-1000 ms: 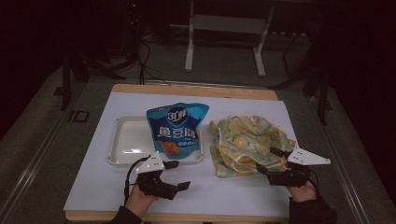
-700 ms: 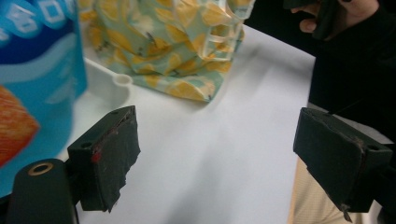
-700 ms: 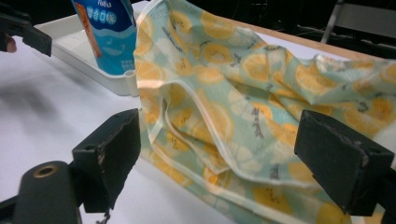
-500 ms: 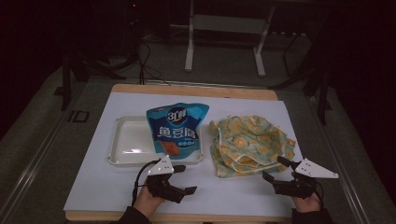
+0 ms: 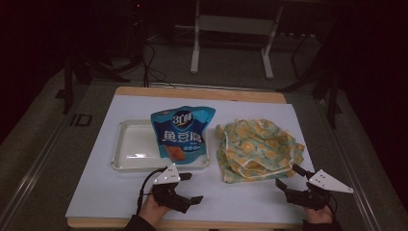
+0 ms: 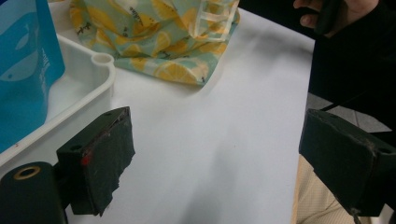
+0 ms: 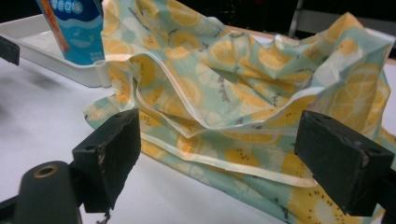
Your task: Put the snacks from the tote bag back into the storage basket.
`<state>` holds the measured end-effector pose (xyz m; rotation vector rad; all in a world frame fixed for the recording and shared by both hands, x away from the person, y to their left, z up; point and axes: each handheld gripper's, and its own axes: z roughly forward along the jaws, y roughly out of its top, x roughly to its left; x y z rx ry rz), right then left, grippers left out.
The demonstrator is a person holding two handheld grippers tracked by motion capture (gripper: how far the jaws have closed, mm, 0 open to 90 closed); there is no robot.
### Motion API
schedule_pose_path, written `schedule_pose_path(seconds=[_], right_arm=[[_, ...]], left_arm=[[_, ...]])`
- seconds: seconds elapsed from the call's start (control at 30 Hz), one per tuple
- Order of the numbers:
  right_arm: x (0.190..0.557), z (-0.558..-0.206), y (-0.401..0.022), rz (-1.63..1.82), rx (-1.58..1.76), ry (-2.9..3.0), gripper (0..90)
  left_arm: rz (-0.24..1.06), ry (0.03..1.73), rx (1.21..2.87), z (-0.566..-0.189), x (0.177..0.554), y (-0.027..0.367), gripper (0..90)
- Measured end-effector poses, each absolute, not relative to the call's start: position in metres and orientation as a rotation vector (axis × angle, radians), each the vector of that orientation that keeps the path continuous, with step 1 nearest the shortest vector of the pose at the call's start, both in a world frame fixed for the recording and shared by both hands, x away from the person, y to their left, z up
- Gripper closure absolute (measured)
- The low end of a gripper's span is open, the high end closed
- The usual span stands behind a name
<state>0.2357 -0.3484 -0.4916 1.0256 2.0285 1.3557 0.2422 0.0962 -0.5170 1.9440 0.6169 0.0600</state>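
A blue snack bag (image 5: 183,134) lies with its lower end in a white tray (image 5: 132,151) on the white table cover. To its right is a crumpled lemon-print cloth bag (image 5: 257,147). My left gripper (image 5: 191,187) is open near the front edge, below the tray, with nothing between its jaws. In the left gripper view the left gripper (image 6: 215,154) faces bare cover, with the tray corner (image 6: 100,70) and cloth bag (image 6: 154,32) beyond. My right gripper (image 5: 287,175) is open just short of the cloth's near edge. In the right gripper view the right gripper (image 7: 224,154) frames the cloth bag (image 7: 243,79).
The white cover (image 5: 240,202) has bare room between the two hands and along the front. The table's wooden edge (image 5: 202,92) runs along the far side. Beyond it are metal stand legs (image 5: 195,48) and cables on a dark floor.
Both hands have drawn back a little toward the front edge. The right gripper has come away from the cloth bag's near edge. The bag, tray and cloth have not moved.
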Motion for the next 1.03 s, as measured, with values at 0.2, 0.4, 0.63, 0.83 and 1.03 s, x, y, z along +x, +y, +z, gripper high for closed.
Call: schedule_pose_path(seconds=[0.2,0.4,0.63,0.83,1.03], right_arm=[[0.2384,-0.4969,-0.3476,1.385,1.031,2.047,14.4],[0.2398,-0.4989,-0.346,1.405,1.027,2.066,14.3],[0.2411,-0.5008,-0.3468,1.412,1.021,2.055,14.2],[0.2423,-0.5022,-0.3465,1.396,1.016,2.053,14.2],[0.2425,-0.5021,-0.3466,1.386,1.004,2.042,14.2]], left_arm=[[0.077,0.622,1.931,-0.5191,0.2414,0.0985,11.0],[0.096,0.605,1.93,-0.5175,0.2398,0.0979,11.1],[0.086,0.604,1.922,-0.5181,0.2394,0.098,11.0],[0.083,0.596,1.916,-0.5182,0.2386,0.0975,11.0],[0.081,0.594,1.914,-0.5183,0.2385,0.0974,11.0]])
